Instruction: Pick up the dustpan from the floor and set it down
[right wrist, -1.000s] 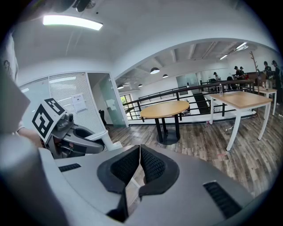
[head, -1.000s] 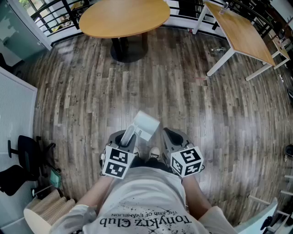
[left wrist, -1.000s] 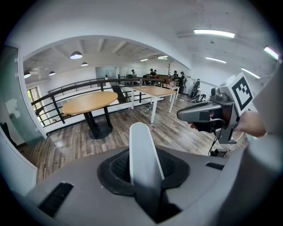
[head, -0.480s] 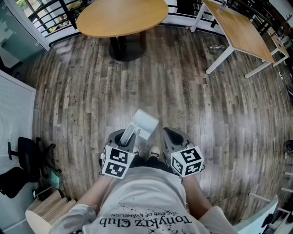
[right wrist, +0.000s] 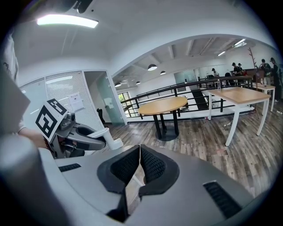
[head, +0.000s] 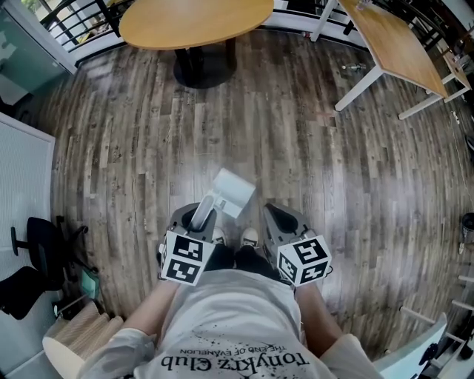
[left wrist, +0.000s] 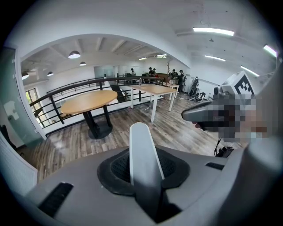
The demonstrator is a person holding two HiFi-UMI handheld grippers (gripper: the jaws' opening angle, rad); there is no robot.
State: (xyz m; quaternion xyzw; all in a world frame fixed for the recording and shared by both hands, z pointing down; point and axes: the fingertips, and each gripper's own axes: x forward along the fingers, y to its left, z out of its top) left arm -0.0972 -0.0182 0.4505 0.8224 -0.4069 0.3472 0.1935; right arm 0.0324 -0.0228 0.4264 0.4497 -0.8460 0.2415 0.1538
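Observation:
The dustpan (head: 231, 193) is pale grey and hangs above the wood floor just ahead of the person's shoes. Its long handle (left wrist: 140, 145) runs back between the black pads of my left gripper (head: 198, 220), which is shut on it. In the left gripper view the handle rises straight up the middle and hides the pan. My right gripper (head: 276, 220) is level with the left one, a short way to its right and apart from the dustpan. Its pads (right wrist: 150, 164) are pressed together with nothing between them. The right gripper view shows the left gripper (right wrist: 82, 137) at the left.
A round wooden table (head: 194, 22) on a black foot stands ahead. A rectangular table (head: 391, 46) with white legs is at the upper right. A black office chair (head: 35, 255) and a ribbed bin (head: 72, 342) are at the left. A black railing runs behind the tables.
The head view has shifted a little, so the tables sit higher in the picture. Both grippers and the dustpan keep their places.

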